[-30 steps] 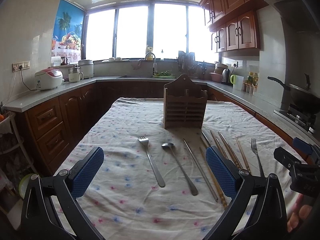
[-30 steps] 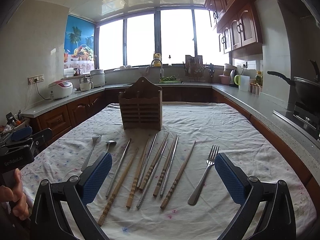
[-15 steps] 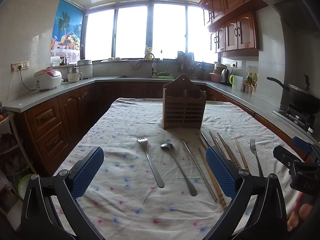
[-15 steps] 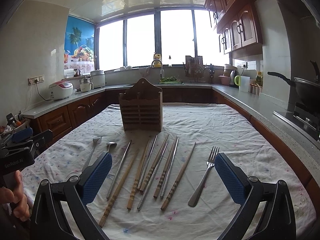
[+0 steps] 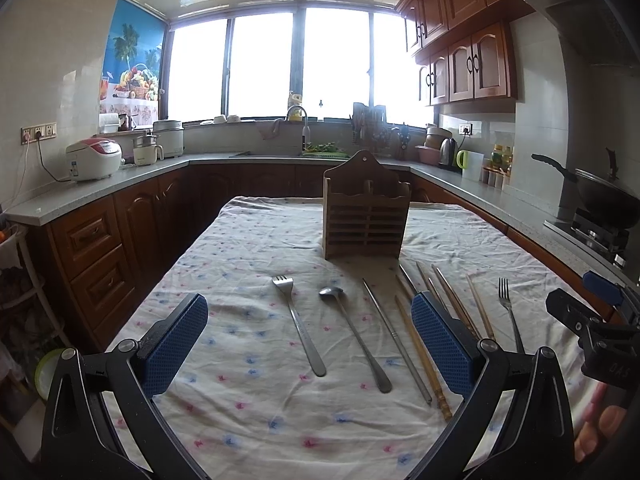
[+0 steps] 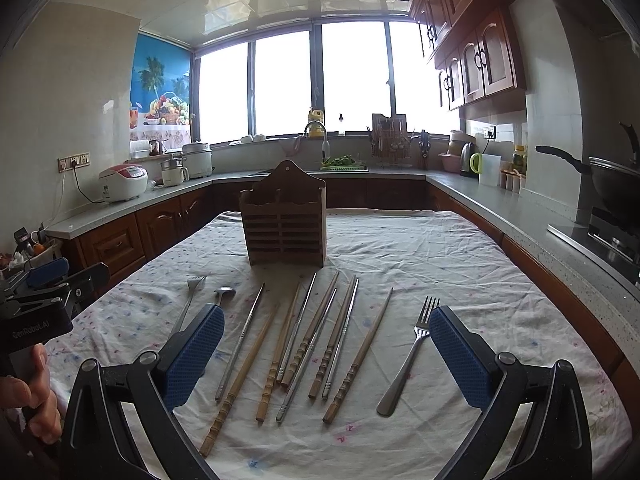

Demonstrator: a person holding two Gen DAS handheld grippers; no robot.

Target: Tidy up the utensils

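Right gripper (image 6: 326, 350) has its jaws spread wide, nothing between the pads, hovering above the tablecloth (image 6: 440, 264) at the near end of the table. Directly ahead and below, between its fingers, lies the fan of chopsticks (image 6: 312, 336), wooden and metal mixed, tips toward the holder, some touching or crossing near mid-length. Right fork (image 6: 412, 354) lies just inside the right finger, apart from the chopsticks. Left gripper (image 5: 310, 344) is likewise spread wide and empty; ahead between its fingers lie the left fork (image 5: 298, 326) and the spoon (image 5: 354, 334), side by side, not touching, with a metal chopstick (image 5: 394, 338) just right of the spoon. Wooden utensil holder (image 6: 285, 224) stands upright beyond both grippers, centre of the table, well past the utensil tips; its compartments look empty from here. Judgement: nothing sorted yet, first pick is still to come. To do it well, pick an isolated piece first, the right fork for the right gripper or the left fork or spoon for the left, closing across the handle near mid-length so it doesn't swing. Thin flat metal on soft cloth: come down low, pads may pinch fabric. Avoid the crossed chopsticks until singles are cleared, since grabbing one may drag its neighbours. Lift, tip upright and drop it handle-down into a slot.
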